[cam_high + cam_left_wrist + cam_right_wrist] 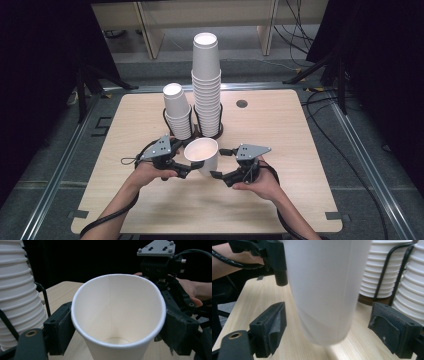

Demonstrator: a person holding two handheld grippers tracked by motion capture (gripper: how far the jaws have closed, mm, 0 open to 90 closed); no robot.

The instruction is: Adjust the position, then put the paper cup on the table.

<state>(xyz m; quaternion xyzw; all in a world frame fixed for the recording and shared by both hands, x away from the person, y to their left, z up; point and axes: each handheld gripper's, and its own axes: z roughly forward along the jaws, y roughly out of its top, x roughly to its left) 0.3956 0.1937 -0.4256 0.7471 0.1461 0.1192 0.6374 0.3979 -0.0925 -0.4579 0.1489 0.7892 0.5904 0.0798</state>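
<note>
A single white paper cup (202, 154) hangs tilted just above the middle of the wooden table (285, 135), its mouth toward the person. My left gripper (192, 160) is shut on it: in the left gripper view both pads press the cup (117, 315) just below its rim. My right gripper (220, 163) is at the cup's lower end from the right, jaws wide. In the right gripper view the cup (324, 290) hangs between the pads (274, 326) with a gap on each side.
Behind the cup stand two stacks of paper cups in black wire holders, a tall stack (206, 85) and a shorter leaning stack (177, 112). A round hole (242, 104) marks the table's far side. Cables lie on the floor at the right.
</note>
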